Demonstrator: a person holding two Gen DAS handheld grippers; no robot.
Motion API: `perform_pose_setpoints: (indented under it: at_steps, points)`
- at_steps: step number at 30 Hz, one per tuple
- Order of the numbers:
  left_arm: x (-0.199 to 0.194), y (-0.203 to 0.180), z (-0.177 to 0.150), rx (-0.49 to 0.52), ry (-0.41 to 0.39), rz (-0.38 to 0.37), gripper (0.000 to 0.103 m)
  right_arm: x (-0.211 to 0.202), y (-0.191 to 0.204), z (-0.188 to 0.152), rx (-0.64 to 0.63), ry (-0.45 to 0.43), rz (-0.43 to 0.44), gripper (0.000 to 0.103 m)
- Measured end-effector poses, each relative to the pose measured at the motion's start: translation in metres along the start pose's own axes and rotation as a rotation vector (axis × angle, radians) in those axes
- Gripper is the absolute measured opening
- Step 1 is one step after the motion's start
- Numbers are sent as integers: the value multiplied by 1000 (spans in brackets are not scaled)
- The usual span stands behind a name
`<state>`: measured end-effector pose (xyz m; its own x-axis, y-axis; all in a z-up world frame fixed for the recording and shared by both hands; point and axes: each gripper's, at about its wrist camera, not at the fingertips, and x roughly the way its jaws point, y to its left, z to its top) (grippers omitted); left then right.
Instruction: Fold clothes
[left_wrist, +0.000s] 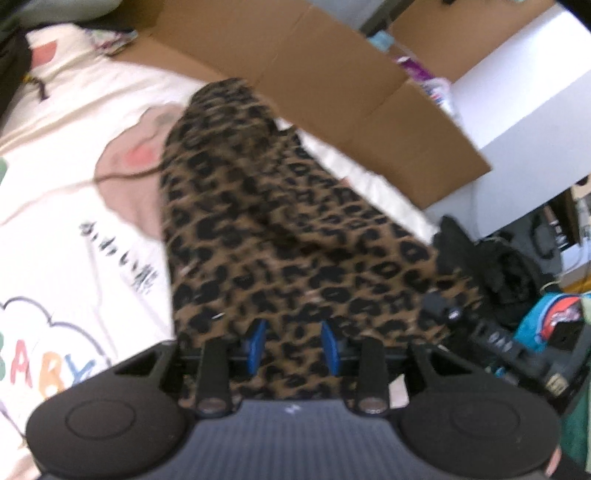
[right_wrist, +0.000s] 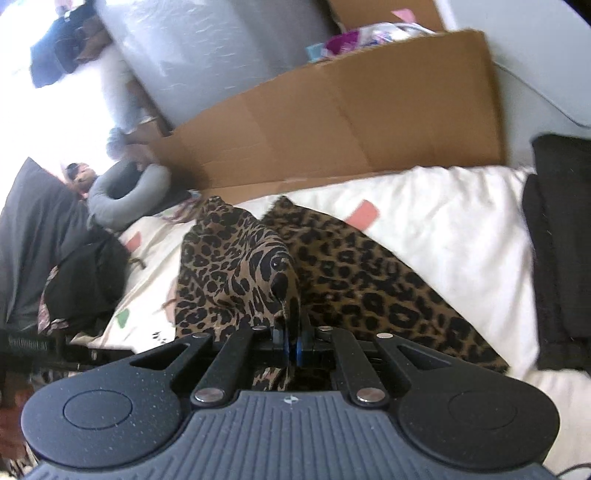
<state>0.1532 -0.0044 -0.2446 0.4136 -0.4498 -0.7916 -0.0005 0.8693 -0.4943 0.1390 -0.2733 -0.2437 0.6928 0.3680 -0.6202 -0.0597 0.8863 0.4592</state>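
Blue-padded jaws of the right gripper (right_wrist: 291, 345), low in the right wrist view, are clamped tight on a raised edge of the brown-and-black leopard-print fabric garment (right_wrist: 347, 266), which lies spread across a cream bed cover printed with cartoon figures (right_wrist: 443, 221) at mid-frame. Behind it, along the upper frame, stands a flattened brown cardboard box (right_wrist: 332, 122). In the left wrist view, the left gripper (left_wrist: 293, 345) hovers partly open above the same cloth, its pads apart and seemingly pinching nothing. The fold appears under way; next, the lifted edge likely needs carrying across and laying flat.
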Motion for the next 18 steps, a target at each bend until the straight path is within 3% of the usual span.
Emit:
perform_pose_setpoints:
  at_steps: [12, 18]
  points:
    - [15, 27, -20, 23, 96, 98, 42, 26, -65, -25, 204, 74, -82, 2]
    - [22, 34, -24, 37, 147, 100, 43, 24, -79, -30, 252, 77, -100, 1]
